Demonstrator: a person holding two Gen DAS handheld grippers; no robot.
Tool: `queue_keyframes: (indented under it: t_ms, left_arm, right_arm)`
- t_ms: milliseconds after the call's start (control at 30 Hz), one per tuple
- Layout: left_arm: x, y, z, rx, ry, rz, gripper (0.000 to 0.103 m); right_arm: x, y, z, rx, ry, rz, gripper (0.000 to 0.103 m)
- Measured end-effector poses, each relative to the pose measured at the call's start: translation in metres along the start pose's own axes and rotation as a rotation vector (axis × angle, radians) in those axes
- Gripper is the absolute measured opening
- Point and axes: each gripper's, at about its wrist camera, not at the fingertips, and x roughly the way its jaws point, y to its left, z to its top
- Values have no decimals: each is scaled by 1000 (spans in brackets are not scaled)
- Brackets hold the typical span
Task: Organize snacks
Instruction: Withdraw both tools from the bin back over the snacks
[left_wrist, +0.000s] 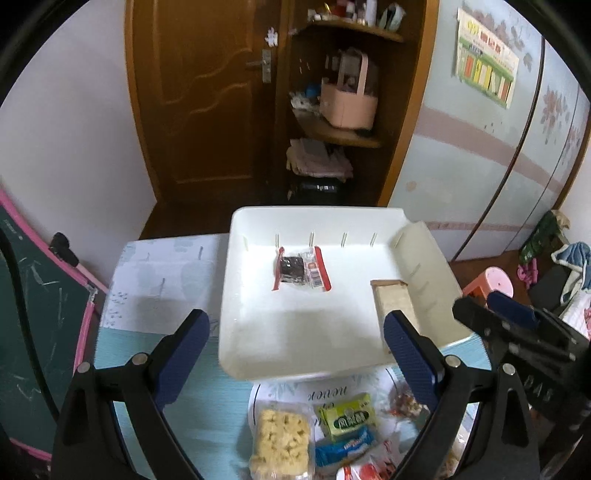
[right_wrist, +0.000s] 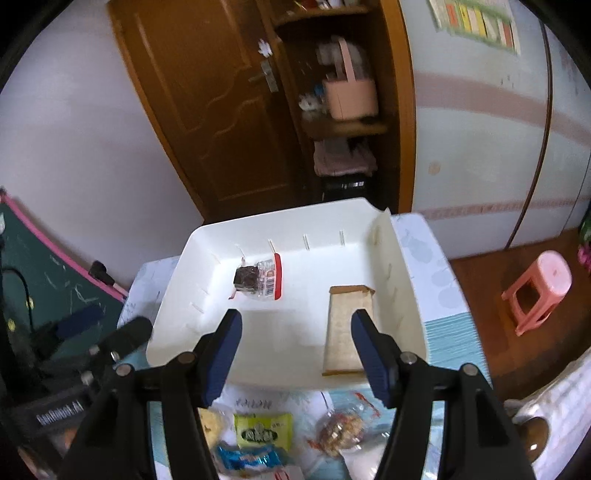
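Left gripper (left_wrist: 295, 354) spread, empty; right gripper (right_wrist: 295, 356) spread, empty. Snack packets (left_wrist: 314, 435) on desk (left_wrist: 207, 406) just below both. White tray (left_wrist: 258, 354) ahead holds dark snack (left_wrist: 291, 270) far-left, tan bar (right_wrist: 345, 332) beside right gripper's right finger.

Both wrist cameras look forward and down, close over the shared white tray (left_wrist: 236, 295) (right_wrist: 177, 280) (door behind)

In front of you a tray (left_wrist: 424, 254) sits on the table (left_wrist: 166, 280), holding a brownie packet (left_wrist: 301, 271) left and a wafer bar (left_wrist: 393, 306) right. Nearer you, loose snacks (left_wrist: 314, 435) lie before the tray.
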Motion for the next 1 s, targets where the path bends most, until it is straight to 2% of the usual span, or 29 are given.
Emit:
queue_keyframes:
  t_ms: [133,267,367,567,800,1000]
  left_arm:
    - [-45,-2,-10,18,-65,-12,95]
    - [-96,-10,-25,81,-137,-29,95]
    - [-131,-14,-38,102,-201,-36,95]
    - [-181,-17,-67,107,-257,-113,97]
    - [-213,-30,-101,123,-224,-165,97]
    - [-215,-47,-129,168,-162,-199,97]
  right_arm:
    - [-42,11,-16,-70,-40,0,62]
    - [-87,20,-33,-115,-80,0,62]
    - [-113,21,-47,-132,-82,-3,62]
    - [-163,17,-83,-152,-109,-18,62]
    - [-202,13,-126,-175,-143,-27,63]
    - [-227,7,-165,-188,-156,-28,68]
